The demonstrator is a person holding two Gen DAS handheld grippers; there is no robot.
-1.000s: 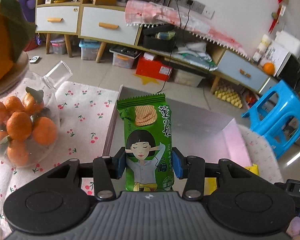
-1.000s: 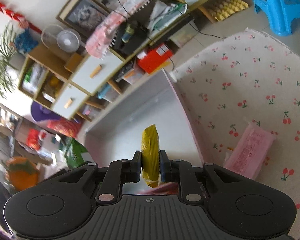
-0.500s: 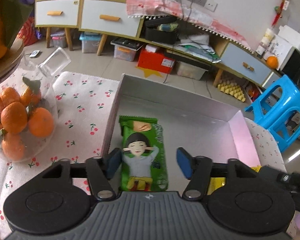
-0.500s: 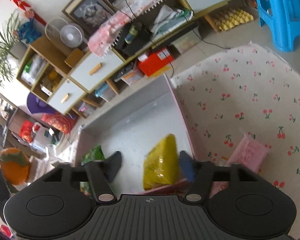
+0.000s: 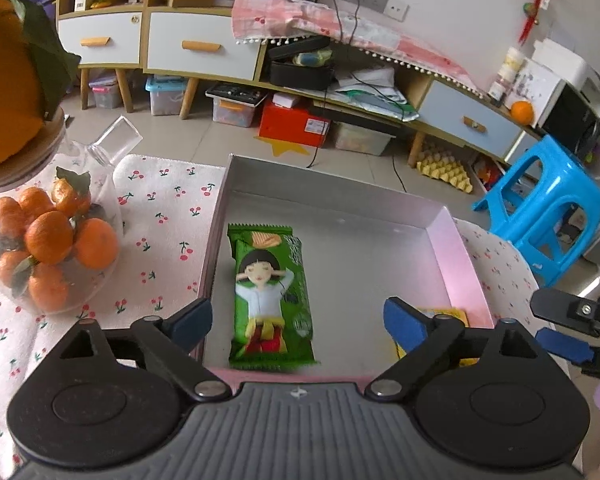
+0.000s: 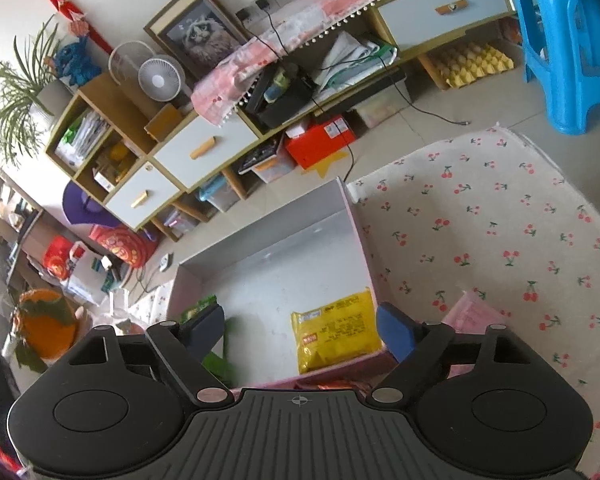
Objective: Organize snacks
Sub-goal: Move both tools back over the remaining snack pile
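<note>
Left wrist view: the left tongs [image 5: 298, 316] are gaping, jaws just opening, over the green snack packet [image 5: 270, 296] lying in the box [image 5: 458, 256]; the right tongs [image 6: 300, 330], likewise opening empty, are hovering above the yellow packet [image 6: 336, 330] there.

A white cloth printed with small red cherries [image 6: 500, 236] covers the supporting surface, filling the right half of the right wrist view. On it sits a shallow pink-walled rectangular box [image 5: 460, 264] at centre frame, a clear glass jar of orange tangerines [image 5: 48, 248] at the left edge of the left wrist view, and a flat pink packet [image 6: 476, 312] just right of the box.
</note>
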